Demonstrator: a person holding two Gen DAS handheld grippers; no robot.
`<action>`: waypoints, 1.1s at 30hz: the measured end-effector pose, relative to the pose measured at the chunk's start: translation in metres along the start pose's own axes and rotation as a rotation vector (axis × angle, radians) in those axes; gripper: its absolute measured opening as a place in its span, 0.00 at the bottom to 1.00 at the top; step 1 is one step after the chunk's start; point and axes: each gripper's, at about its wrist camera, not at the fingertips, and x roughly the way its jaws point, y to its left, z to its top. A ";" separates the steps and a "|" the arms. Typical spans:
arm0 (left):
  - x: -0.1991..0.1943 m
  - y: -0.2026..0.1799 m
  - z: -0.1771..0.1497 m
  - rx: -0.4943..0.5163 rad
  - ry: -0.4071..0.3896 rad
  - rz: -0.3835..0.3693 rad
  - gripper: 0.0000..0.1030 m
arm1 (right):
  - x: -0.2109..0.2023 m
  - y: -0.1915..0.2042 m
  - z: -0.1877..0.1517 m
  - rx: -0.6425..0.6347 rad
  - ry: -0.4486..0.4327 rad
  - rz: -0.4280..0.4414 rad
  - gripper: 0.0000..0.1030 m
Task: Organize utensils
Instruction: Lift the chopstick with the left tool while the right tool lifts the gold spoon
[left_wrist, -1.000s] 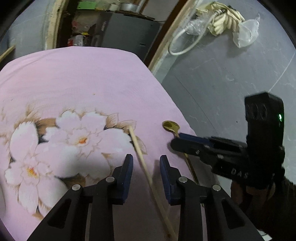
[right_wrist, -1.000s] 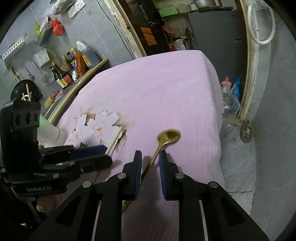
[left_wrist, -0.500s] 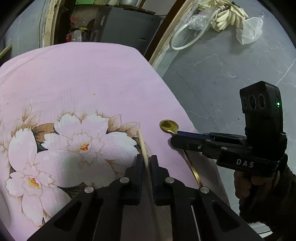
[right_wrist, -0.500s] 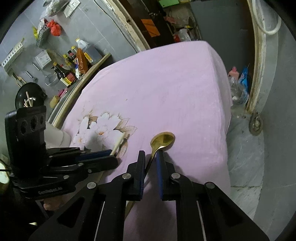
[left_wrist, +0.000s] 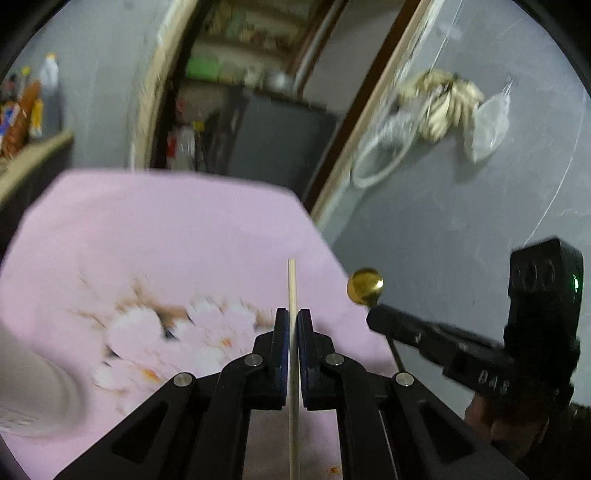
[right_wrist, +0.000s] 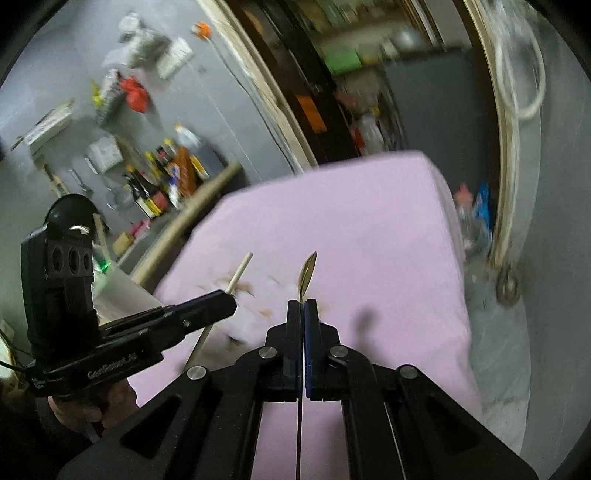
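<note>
Here we have both tongs clamped on utensils above the pink flowered cloth (left_wrist: 166, 229) that covers the worktop. In the left wrist view, the left tongs (left_wrist: 291, 325) sit at bottom centre, their blue pads pinching a pale wooden chopstick (left_wrist: 291, 284). The stick runs straight up the middle of the frame, its tip over the cloth, and its lower length passes back between the black arms toward the bottom edge. At the right of that view the right tongs (left_wrist: 373, 317) reach in from the lower right, with the round gold bowl of the spoon (left_wrist: 365, 286) poking out just above their tip, in front of the grey floor beyond the cloth's edge.

In the right wrist view, the right tongs (right_wrist: 303, 306) are pressed tight on the spoon's thin handle; the spoon (right_wrist: 308, 269) shows edge-on, rising just above the pads at centre frame. The left tongs (right_wrist: 221, 301) enter from the left, the chopstick (right_wrist: 240, 271) slanting up to the right out of them. A hand (right_wrist: 107, 400) grips that tool at lower left. The blur hides whether either utensil touches the cloth. Bottles (right_wrist: 166, 177) crowd a shelf at upper left.
</note>
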 end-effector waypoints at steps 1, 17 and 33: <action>-0.013 0.001 0.004 -0.002 -0.043 0.000 0.05 | -0.006 0.014 0.003 -0.027 -0.037 0.006 0.02; -0.183 0.100 0.064 -0.082 -0.431 0.104 0.05 | -0.017 0.181 0.063 -0.086 -0.404 0.237 0.02; -0.221 0.213 0.070 -0.248 -0.677 0.181 0.05 | 0.033 0.260 0.035 -0.048 -0.623 0.209 0.02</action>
